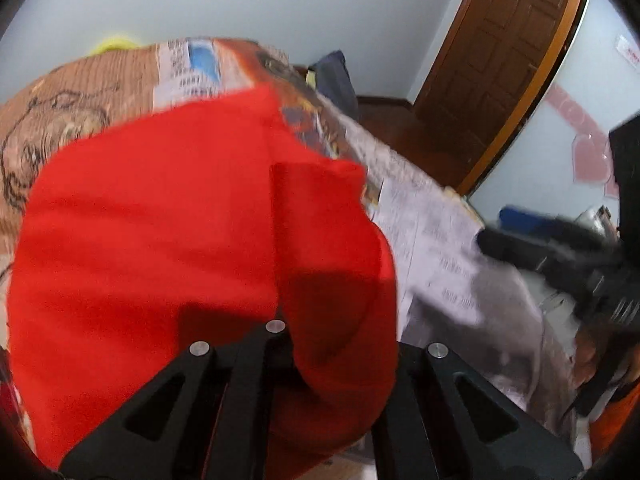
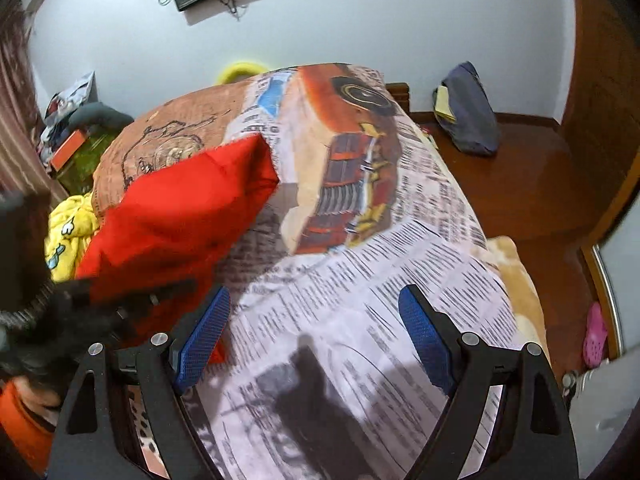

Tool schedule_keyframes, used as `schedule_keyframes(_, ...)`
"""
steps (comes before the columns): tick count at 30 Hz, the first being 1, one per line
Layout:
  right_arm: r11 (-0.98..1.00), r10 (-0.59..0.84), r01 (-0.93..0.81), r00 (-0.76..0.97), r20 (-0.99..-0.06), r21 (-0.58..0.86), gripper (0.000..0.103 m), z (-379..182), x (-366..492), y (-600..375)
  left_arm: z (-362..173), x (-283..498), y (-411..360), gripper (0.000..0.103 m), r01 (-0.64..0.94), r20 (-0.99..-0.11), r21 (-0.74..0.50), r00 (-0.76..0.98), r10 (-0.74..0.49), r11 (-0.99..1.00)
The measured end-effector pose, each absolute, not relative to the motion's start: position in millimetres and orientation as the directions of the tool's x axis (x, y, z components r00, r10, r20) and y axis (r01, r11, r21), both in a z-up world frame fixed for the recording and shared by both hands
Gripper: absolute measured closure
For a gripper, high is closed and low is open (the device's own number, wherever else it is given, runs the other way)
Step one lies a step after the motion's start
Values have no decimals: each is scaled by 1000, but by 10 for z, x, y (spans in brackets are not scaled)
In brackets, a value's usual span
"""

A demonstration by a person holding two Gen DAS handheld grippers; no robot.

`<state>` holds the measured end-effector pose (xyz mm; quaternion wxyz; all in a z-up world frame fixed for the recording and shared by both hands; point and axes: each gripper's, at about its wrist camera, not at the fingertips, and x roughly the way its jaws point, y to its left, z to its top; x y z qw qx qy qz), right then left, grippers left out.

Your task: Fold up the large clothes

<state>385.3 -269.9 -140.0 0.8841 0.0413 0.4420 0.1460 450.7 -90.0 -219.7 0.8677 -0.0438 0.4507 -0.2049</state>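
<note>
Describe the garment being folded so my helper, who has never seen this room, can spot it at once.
Start at the bed with the newspaper-print cover. On its left side lies the red garment, partly lifted by the left tool. It is plain solid red with no print, unlike the yellow cartoon-print cloth beside it.

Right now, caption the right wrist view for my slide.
Open right gripper hovers over newsprint bedspread; red garment lifted at left.

Even indoor light, motion blur throughout — worst in the left view, fisheye bending — dark corners, soft shadows.
</note>
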Motion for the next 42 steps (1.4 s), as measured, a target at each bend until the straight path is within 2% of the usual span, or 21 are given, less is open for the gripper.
schedule_keyframes(2,953,298,-224,565,-769,205,19,-1388,3804,-2736,-2241,4457,-824,100,303,-762,-316,484,-431,899)
schedule_keyframes(4,953,296,-234,563,-772,194,19,-1388,3803,-2740,-2235,4384,-811,94,303,-763,-332,470,-443,893)
schedule_keyframes(8,948,306,-252,558,-771,194,19,-1375,3809,-2657,-2171,4113,-892,74,370,-790,-290,428,-439,883)
schedule_keyframes(10,938,335,-267,556,-761,218,19,-1323,3776,-2609,-2093,3955,-944,71,408,-791,-285,412,-453,868)
schedule_keyframes(13,922,378,-298,553,-743,247,19,-1240,3734,-2507,-1876,3703,-887,61,436,-781,-217,459,-423,873)
schedule_keyframes(17,907,407,-342,555,-725,247,19,-1152,3704,-2304,-1604,3555,-528,46,377,-745,-118,578,-333,918)
schedule_keyframes(20,889,436,-378,531,-726,257,19,-1170,3710,-2118,-1510,3645,-179,41,295,-725,-65,642,-249,953)
schedule_keyframes(23,880,444,-400,499,-744,257,19,-1280,3747,-1906,-1547,3765,172,40,195,-734,-52,658,-170,979)
schedule_keyframes(27,865,445,-436,433,-784,250,19,-1532,3796,-1646,-1857,3928,484,40,151,-797,-136,570,-198,979)
schedule_keyframes(31,871,374,-460,391,-841,174,19,-1827,3831,-1504,-2212,3931,557,37,153,-837,-176,498,-229,972)
schedule_keyframes(35,882,281,-464,382,-881,80,19,-2054,3826,-1585,-2391,3771,578,25,151,-842,-150,499,-206,977)
schedule_keyframes(39,890,298,-439,353,-887,124,19,-2108,3786,-1855,-2489,3636,692,25,131,-841,-196,488,-235,972)
schedule_keyframes(42,908,259,-406,361,-896,99,19,-2100,3736,-2009,-2480,3529,742,25,122,-839,-201,490,-236,972)
